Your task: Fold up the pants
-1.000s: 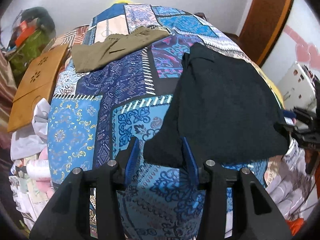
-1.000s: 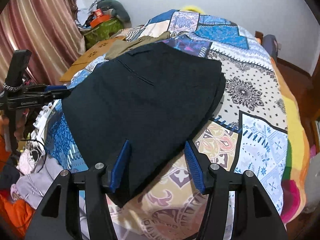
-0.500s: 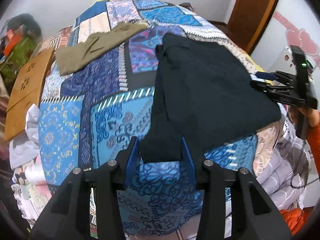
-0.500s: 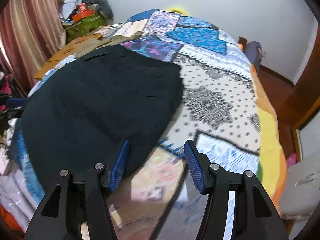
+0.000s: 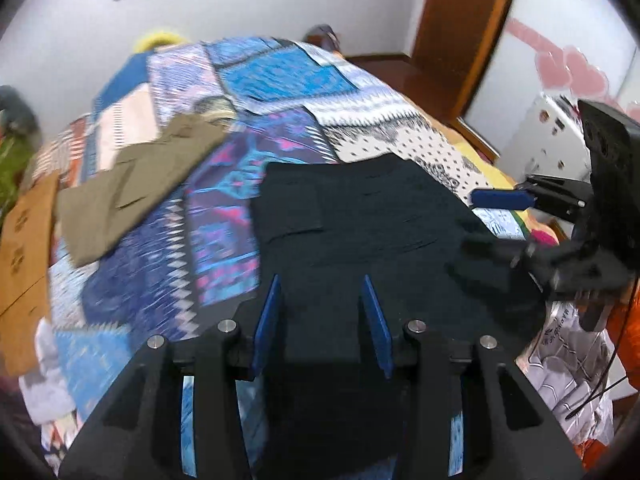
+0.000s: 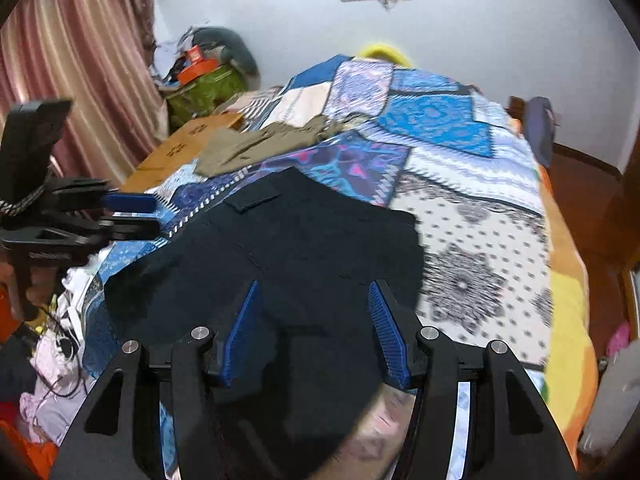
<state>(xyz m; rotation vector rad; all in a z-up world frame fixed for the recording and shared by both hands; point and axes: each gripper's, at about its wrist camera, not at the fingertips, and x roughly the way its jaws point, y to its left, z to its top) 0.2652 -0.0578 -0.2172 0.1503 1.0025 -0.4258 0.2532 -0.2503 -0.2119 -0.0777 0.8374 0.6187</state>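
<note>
The pants [image 5: 360, 216] are lying flat on the bed [image 5: 280, 76], dark and spread wide, filling the middle of the left wrist view and running down to 6 o'clock under the left gripper [image 5: 319, 284]. An olive garment [image 5: 132, 184] is sitting well apart at 10 o'clock. Both grippers are hanging over the near edge of the pants with jaws spread and nothing pinched: fabric is showing through each gap, but no pad is pressing on it. The right gripper [image 6: 314, 286] is pointing steeply down over the pants, and in the left wrist view it is showing at 3 o'clock, just above the cloth. In the right wrist view the left one is standing at 9 o'clock, beside the pants' edge rather than over it. The step in hand is probably taking hold of the near edge for a fold toward 12 o'clock. To do it well, each hand should be dropping onto its own corner, catching every layer at once, then lifting together so the edge is staying straight and the cloth is not dragging across the bed. Both pictures are blurred, so the exact lie of the hem is hard to judge.
</note>
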